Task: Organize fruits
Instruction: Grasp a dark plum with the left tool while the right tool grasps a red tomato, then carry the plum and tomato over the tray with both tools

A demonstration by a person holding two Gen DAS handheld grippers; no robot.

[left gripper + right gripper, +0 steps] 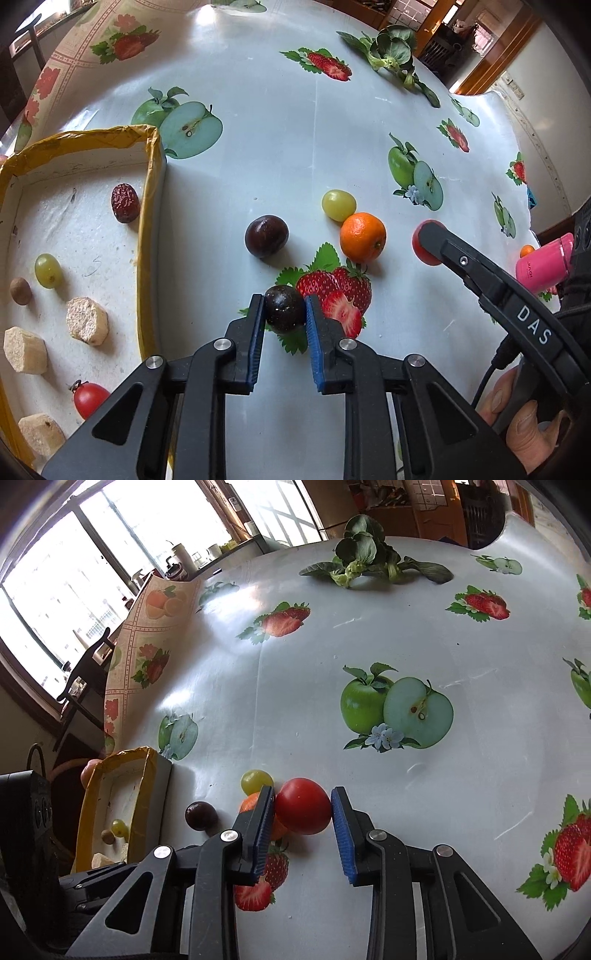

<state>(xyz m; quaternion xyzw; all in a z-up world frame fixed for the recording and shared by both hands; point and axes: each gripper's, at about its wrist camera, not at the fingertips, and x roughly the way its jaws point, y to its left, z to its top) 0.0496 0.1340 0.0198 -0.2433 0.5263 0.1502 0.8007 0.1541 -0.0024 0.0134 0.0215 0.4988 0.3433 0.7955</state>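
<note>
My left claw (284, 309) is clamped on a small dark grape (284, 308); my right claw (302, 809) stands apart around a tomato (303, 811). The box (147, 206) at left holds several pieces; plum (266, 236), orange (362, 237) and green grape (338, 205) remain on the table.

- Tablecloth (258, 110): pale grey-white, printed with green apples, halved apples and red strawberries with green leaves.
- Box (149, 221): yellow-taped rim, white inside.
- Date (125, 203): wrinkled dark red.
- Grapes (338, 205): pale yellow-green.
- Plum (266, 236): dark purple.
- Dark berry (284, 309): near black, speckled.
- Mandarin (362, 237): bright orange.
- Tomato (303, 811): glossy red.
- Cherry tomato (89, 399): red, green stalk.
- Greens (364, 559): dark green leaves, pale stems.
- Left gripper (284, 314) and right gripper (303, 805): black, blue ribbed pads.
</note>
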